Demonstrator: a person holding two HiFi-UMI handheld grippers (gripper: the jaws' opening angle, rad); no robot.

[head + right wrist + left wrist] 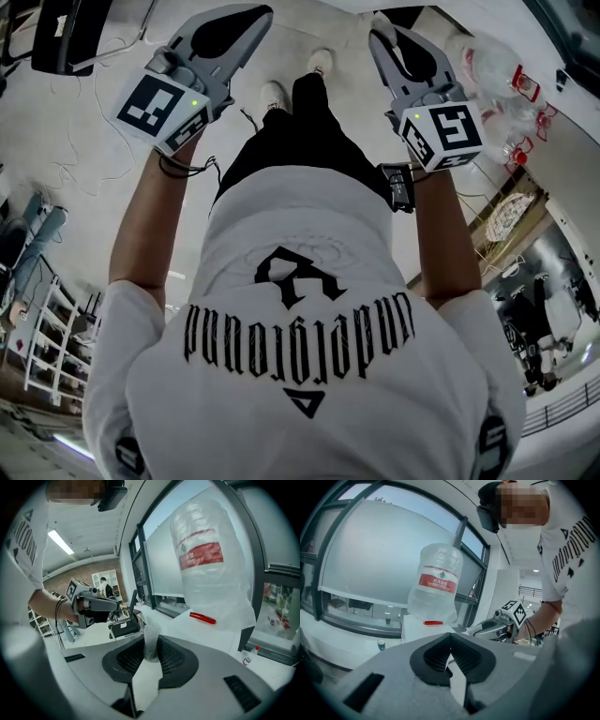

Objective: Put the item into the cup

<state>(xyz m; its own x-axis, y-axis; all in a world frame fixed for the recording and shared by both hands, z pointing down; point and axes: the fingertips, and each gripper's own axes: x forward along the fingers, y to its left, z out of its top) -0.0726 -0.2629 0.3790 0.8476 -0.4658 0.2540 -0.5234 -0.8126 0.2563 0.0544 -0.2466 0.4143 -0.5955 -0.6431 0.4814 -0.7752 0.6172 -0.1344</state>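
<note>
In the right gripper view my right gripper [151, 658] is shut on a small translucent plastic piece [151, 637] that sticks up from between its black pads. The head view shows the same gripper [380, 28] held out at the upper right with a pale bit at its tip. My left gripper [450, 638] has its tips together with nothing between them; from the head it shows at the upper left [255, 15]. Both are held in the air in front of the person. A small cup-like thing [381, 644] stands low by the window; I cannot make it out clearly.
A large water bottle [436, 581] [211, 559] with a red label stands on a white stand, with a red strip [433, 622] [202, 617] at its base. More bottles [487, 66] lie at the right. A black chair [123, 623] stands beyond. Big windows fill the background.
</note>
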